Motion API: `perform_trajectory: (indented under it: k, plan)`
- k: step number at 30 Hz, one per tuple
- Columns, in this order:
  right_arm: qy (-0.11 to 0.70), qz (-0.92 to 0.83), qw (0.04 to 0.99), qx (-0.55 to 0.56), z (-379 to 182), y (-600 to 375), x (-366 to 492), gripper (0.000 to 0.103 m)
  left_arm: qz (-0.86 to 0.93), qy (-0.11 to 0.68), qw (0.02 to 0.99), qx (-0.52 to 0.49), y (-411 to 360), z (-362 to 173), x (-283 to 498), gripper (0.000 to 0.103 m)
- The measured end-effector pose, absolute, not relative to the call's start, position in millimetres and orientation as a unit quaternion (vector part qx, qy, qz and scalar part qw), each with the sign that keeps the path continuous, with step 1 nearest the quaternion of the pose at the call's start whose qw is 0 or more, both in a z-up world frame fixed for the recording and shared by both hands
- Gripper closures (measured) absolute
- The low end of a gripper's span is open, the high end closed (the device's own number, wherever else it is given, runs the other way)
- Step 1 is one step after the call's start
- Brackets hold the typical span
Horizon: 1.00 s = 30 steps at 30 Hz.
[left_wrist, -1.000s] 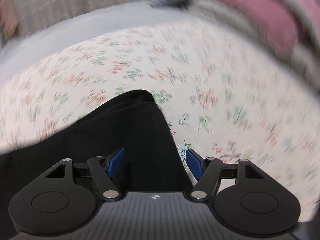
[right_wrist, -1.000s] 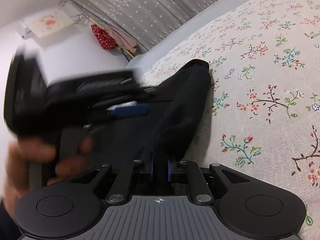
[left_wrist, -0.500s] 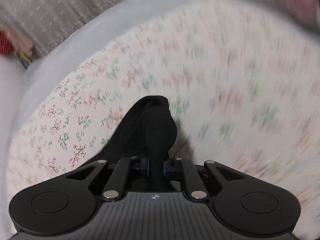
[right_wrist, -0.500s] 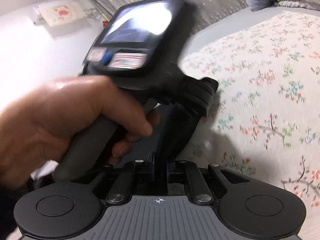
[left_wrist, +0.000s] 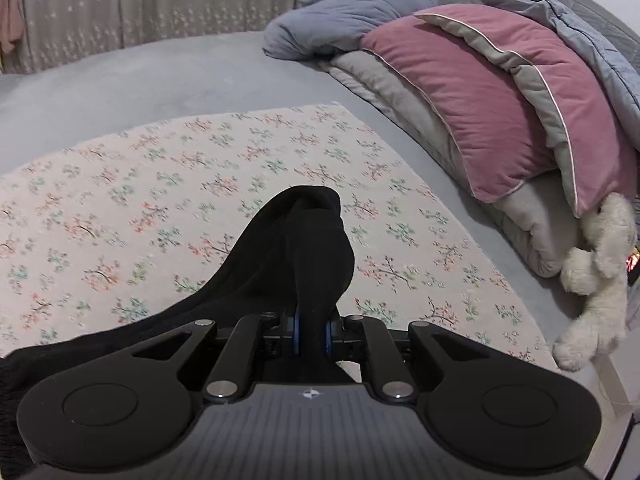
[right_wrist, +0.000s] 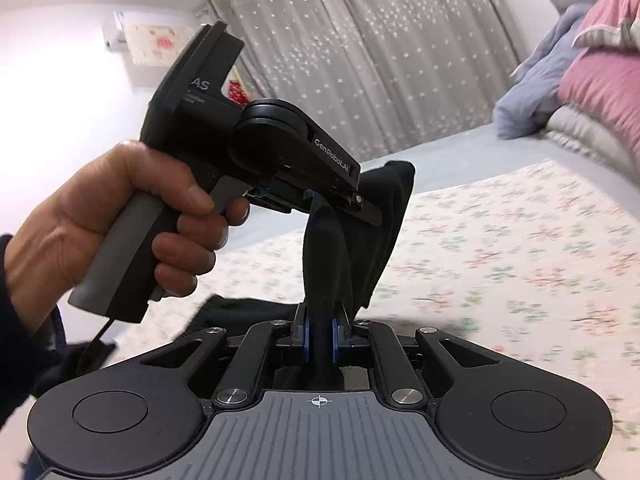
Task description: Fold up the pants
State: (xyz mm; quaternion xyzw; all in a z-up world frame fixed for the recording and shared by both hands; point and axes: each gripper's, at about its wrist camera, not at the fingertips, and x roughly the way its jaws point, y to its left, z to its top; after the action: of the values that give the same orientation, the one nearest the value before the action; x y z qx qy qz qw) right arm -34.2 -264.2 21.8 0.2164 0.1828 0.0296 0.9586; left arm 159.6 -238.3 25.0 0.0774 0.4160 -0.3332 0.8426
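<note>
The black pants (left_wrist: 296, 256) are lifted above the floral sheet (left_wrist: 160, 184) on the bed. My left gripper (left_wrist: 310, 330) is shut on a fold of the black cloth, which bulges forward past the fingers and trails down to the left. My right gripper (right_wrist: 319, 336) is shut on another part of the pants (right_wrist: 376, 232), which rise in front of it. In the right wrist view the left gripper (right_wrist: 320, 200), held in a hand (right_wrist: 120, 216), pinches the same cloth just above and ahead of the right one.
A pink pillow (left_wrist: 492, 112) and grey-blue quilts (left_wrist: 352, 16) are piled at the right of the bed. A white plush toy (left_wrist: 596, 264) hangs at the right edge. Grey curtains (right_wrist: 360, 56) stand behind the bed. The grey bed cover (left_wrist: 140, 80) surrounds the floral sheet.
My left gripper went from open over the pants to shut on them. Both grippers have lifted the cloth off the bed, and the left one now sits close in front of the right.
</note>
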Motion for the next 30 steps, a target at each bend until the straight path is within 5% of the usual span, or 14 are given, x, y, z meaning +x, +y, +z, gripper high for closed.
perform_trajectory:
  k: [10, 16, 21, 30]
  plan:
    - [0.166, 0.052, 0.981, 0.085, 65, -137, 21, 0.093, -0.347, 0.377, 0.859, -0.009, -84, 49, 214, 0.074]
    - [0.182, 0.097, 0.978, 0.014, 48, -27, 81, 0.093, -0.277, 0.404, 0.871, -0.030, 19, -6, 257, 0.073]
    - [0.222, 0.097, 0.969, -0.039, 10, 46, 119, 0.093, -0.259, 0.418, 0.869, -0.055, 49, -48, 282, 0.071]
    - [0.199, 0.105, 0.972, -0.062, 10, 71, 136, 0.092, -0.274, 0.395, 0.871, -0.107, 86, -44, 295, 0.070]
